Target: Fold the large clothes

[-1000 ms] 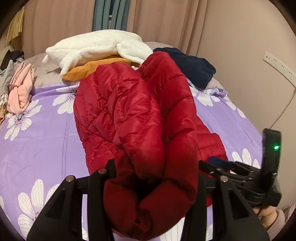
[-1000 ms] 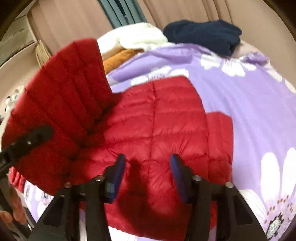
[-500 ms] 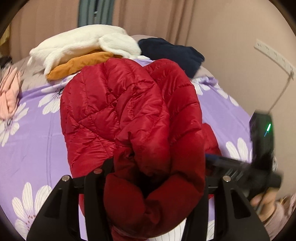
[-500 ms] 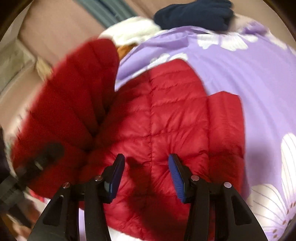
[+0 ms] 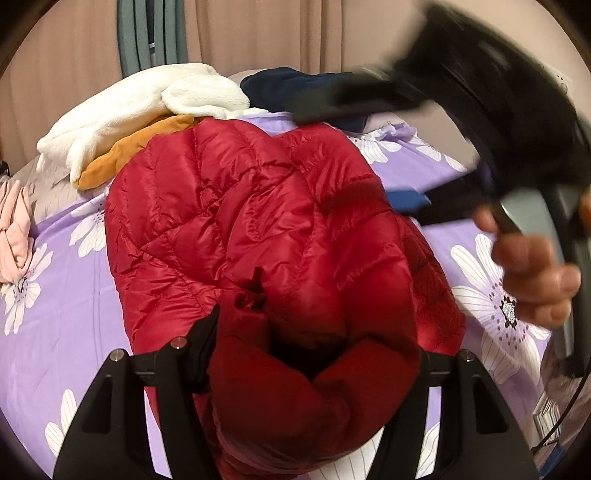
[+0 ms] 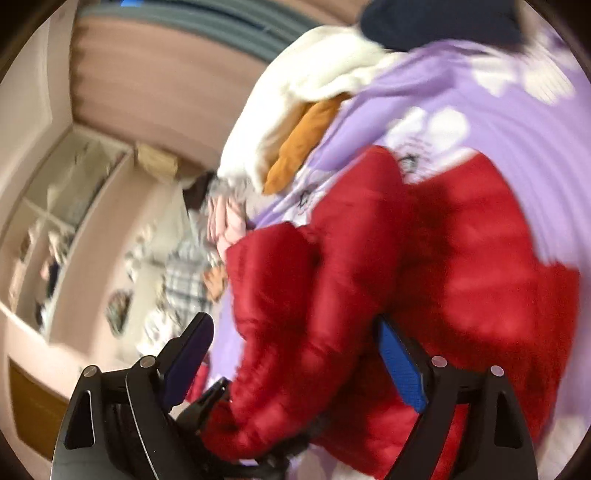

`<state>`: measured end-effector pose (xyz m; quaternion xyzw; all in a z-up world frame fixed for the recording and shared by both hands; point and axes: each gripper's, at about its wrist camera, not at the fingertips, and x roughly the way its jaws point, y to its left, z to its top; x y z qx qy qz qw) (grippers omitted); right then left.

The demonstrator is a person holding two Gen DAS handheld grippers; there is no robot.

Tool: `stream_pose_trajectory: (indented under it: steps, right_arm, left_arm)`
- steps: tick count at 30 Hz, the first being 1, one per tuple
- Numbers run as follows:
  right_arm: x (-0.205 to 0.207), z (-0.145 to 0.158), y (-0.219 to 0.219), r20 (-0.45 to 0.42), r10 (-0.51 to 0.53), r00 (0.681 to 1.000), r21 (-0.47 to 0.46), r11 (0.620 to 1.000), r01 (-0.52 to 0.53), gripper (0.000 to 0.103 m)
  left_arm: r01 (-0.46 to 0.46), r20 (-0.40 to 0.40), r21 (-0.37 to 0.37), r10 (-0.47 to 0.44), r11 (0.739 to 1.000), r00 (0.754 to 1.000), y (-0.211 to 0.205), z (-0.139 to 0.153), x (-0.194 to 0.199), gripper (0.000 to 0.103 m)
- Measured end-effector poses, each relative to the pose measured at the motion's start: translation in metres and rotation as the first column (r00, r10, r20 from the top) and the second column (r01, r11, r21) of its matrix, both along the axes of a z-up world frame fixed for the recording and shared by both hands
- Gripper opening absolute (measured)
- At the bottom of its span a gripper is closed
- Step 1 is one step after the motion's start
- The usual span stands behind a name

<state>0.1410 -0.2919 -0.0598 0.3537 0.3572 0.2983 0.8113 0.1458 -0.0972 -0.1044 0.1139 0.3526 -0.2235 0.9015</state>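
Observation:
A red quilted down jacket [image 5: 236,221] lies on the purple flowered bedsheet [image 5: 55,295]. My left gripper [image 5: 314,347] is shut on a thick bunched fold of the jacket and holds it up over the rest. My right gripper [image 6: 295,354] is open, its blue pads wide apart, above the lifted fold; the jacket [image 6: 461,266] fills the view beyond it. In the left wrist view the right gripper [image 5: 461,140] shows blurred at the upper right, with the hand that holds it.
White fleece [image 5: 140,107], an orange garment [image 5: 129,151] and a navy garment [image 5: 295,88] lie at the bed's far end. Pink clothes [image 5: 14,229] lie at the left edge. A shelf unit [image 6: 55,221] and curtains [image 5: 155,33] stand beyond.
My right gripper has risen off the jacket, opened wider and swung left, and its view is blurred. My left gripper has carried the held fold further over the jacket.

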Motion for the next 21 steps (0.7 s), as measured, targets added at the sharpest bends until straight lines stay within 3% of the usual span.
stream_pose_trajectory:
  steps: [3,5,7,10,13,15,19,21]
  right_arm:
    - [0.01,0.009,0.02,-0.004,0.003,1.0,-0.11,0.994,-0.004,0.085]
    - [0.014,0.008,0.028,-0.003,0.013,1.0,-0.144,0.989,-0.013,0.068]
    - [0.016,0.004,0.028,-0.002,0.012,1.0,-0.181,0.983,-0.012,0.034]
    - [0.011,0.002,0.025,0.032,-0.009,0.999,-0.199,0.98,0.015,0.019]
    - [0.005,0.001,0.015,0.059,-0.05,0.997,-0.173,0.983,0.06,0.015]
    - [-0.002,0.0,0.003,0.077,-0.074,0.994,-0.128,0.988,0.084,0.015]
    - [-0.013,-0.007,-0.023,0.082,-0.128,0.988,-0.026,0.991,0.131,0.015]
    - [-0.017,-0.017,-0.04,0.064,-0.158,0.985,0.042,0.987,0.156,0.015]
  left_arm:
    - [0.003,-0.003,-0.002,-0.003,1.0,1.0,0.0,0.0,0.003,0.064]
    - [0.0,-0.005,0.001,0.0,1.0,1.0,0.0,-0.001,0.003,0.064]
    - [0.001,-0.014,-0.002,-0.001,1.0,1.0,0.001,-0.002,0.005,0.065]
    - [0.004,-0.023,-0.02,-0.004,1.0,1.0,0.003,0.0,0.004,0.065]
    - [0.017,-0.042,-0.075,-0.02,0.997,0.999,0.006,0.011,0.0,0.065]
    - [0.041,-0.058,-0.152,-0.051,0.988,0.997,0.013,0.026,-0.007,0.068]
    - [0.057,-0.095,-0.327,-0.093,0.943,0.991,0.036,0.051,-0.013,0.071]
    - [0.04,-0.091,-0.382,-0.081,0.923,0.993,0.046,0.059,-0.012,0.078]
